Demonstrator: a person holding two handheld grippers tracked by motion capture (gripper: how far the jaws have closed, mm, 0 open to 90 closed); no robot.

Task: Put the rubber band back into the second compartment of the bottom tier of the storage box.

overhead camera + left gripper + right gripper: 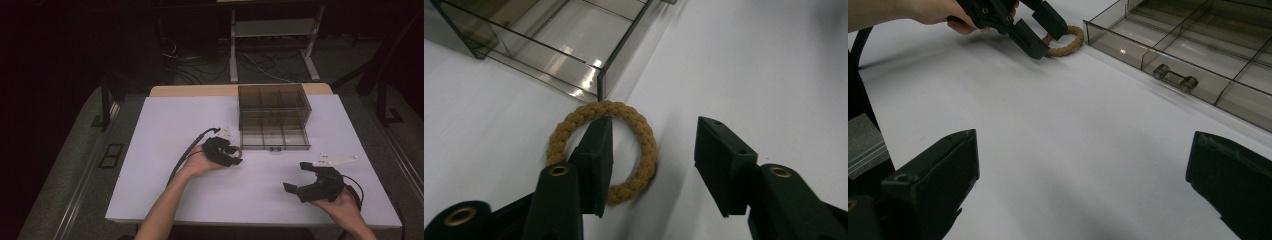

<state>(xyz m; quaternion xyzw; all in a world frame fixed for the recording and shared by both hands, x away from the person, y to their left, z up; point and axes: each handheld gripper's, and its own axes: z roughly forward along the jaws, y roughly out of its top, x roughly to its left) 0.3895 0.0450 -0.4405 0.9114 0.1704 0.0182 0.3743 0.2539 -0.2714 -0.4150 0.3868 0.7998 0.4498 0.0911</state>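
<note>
A tan braided rope ring lies flat on the white table, touching the front left corner of a pulled-out smoked plastic drawer. My left gripper hovers low over it with one jaw inside the ring and the other outside, straddling the ring's side. A gap shows between the outer pad and the rope, so it is open. From the right gripper view the ring pokes out under the left gripper. My right gripper rests near the table's front right, open wide with nothing in it.
A clear smoked drawer cabinet stands at the back middle, its lowest drawer pulled out, with divided compartments and a small handle. The drawer's corner is right beside the ring. Cables trail from both grippers.
</note>
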